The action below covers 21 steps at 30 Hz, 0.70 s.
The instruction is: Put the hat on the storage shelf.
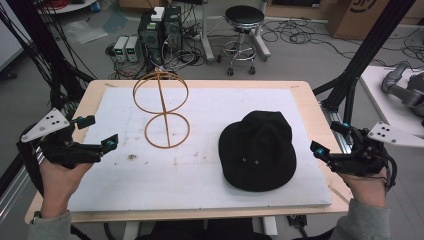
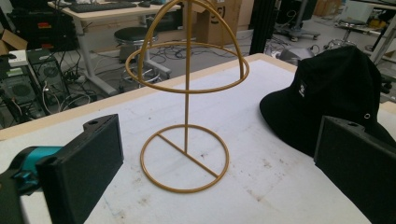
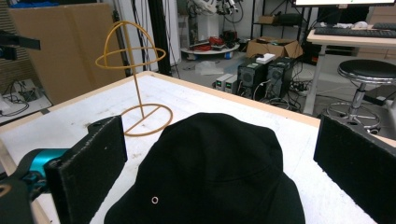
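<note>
1. The left gripper (image 1: 95, 132) is held by a hand at the left edge of the tabletop (image 1: 100, 90), just off the white mat (image 1: 200, 180); it points level toward the middle; its jaws stand wide with nothing between them.
2. The right gripper (image 1: 327, 137) is held at the right edge of the tabletop, level, aimed inward at the hat; its jaws are spread wide, holding nothing.
3. The black hat (image 1: 257, 150) lies on the right half of the mat, brim down, crown up; it is a soft bucket hat with small metal eyelets on the side and a small pale label; it touches neither gripper.
4. The gold wire stand (image 1: 162, 107) is upright on the left-centre of the mat, well apart from the hat; a ring base, a thin post, a domed wire top.
</note>
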Tool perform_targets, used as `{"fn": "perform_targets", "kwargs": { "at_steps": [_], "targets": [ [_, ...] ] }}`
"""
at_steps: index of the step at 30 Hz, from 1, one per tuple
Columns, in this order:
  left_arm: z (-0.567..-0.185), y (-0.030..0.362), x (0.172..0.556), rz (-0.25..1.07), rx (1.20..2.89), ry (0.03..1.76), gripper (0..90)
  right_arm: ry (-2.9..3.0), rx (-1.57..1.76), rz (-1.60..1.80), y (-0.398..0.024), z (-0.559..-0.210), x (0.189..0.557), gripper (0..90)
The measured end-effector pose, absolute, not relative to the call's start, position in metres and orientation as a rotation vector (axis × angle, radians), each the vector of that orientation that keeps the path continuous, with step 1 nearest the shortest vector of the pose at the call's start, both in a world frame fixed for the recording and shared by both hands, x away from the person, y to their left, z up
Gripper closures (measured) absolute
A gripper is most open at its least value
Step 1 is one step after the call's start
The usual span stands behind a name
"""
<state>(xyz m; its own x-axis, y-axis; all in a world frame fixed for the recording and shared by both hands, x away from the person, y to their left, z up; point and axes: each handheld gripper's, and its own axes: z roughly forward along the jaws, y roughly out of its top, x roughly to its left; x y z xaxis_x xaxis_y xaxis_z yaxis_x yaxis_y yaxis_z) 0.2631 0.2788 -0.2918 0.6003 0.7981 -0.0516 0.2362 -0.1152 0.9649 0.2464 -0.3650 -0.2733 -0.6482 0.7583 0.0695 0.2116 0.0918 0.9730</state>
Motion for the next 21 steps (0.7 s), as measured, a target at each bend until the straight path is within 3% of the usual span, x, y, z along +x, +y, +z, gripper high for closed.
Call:
{"fn": "perform_targets", "kwargs": {
  "at_steps": [21],
  "targets": [
    [-0.289, 0.279, 0.255, 0.583, 1.676, 0.875, 1.7, 1.963, 0.951, 1.552, -0.364, -0.274, 0.256, 2.1]
  ]
}}
